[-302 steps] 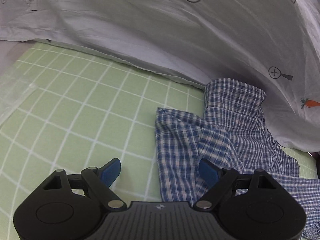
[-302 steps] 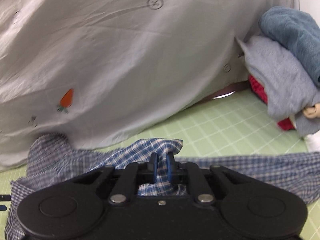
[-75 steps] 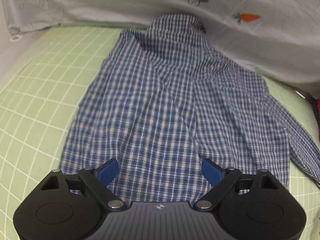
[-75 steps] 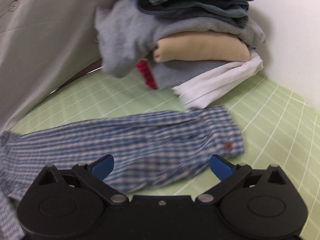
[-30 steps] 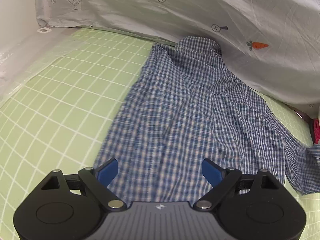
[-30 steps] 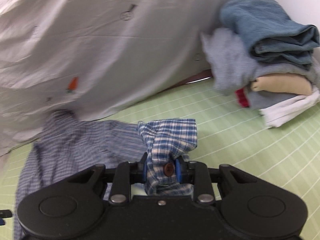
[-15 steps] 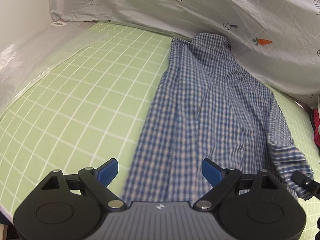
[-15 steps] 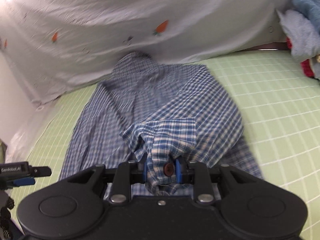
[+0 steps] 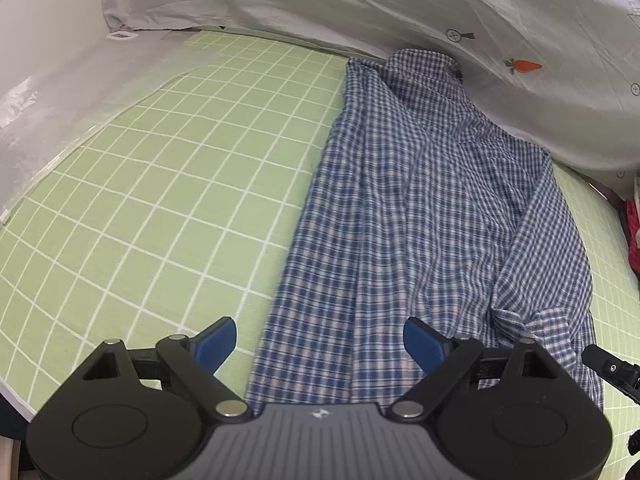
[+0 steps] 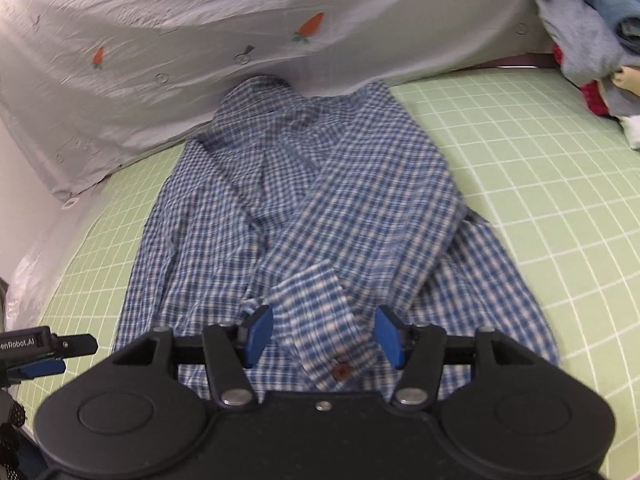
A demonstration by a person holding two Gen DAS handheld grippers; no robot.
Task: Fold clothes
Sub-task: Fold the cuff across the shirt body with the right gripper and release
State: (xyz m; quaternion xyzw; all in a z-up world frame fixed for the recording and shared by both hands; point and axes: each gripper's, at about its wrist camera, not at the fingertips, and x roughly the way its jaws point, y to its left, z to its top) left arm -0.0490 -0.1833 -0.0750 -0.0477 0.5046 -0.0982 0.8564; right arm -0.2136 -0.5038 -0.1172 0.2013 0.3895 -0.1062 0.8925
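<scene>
**Sleeve laid across the shirt, right jaws letting go**

Left wrist view: the left gripper (image 9: 318,340) hangs wide open and empty over the near edge of the green grid mat (image 9: 160,184). The shirt (image 9: 400,208) lies flat on the mat's right half, collar at the far edge against the grey sheet (image 9: 360,4). It looks light, soft and limp, likely to slump and crease if lifted by one point, so a hem corner or shoulder seam seems the best hold. A second ago the right sleeve trailed out to the side; now it lies folded back over the body.

Right wrist view: the right gripper (image 10: 323,338) is opening, its pads clear of the cuff (image 10: 320,320), which lies between them on the shirt's lower middle. The cuff's doubled cloth and button make it the firmest spot on the sleeve. Half a second ago the pads pinched this cuff in a bunch; now it has dropped and spread flat. A clothes stack (image 10: 596,36) sits at the far right corner.
</scene>
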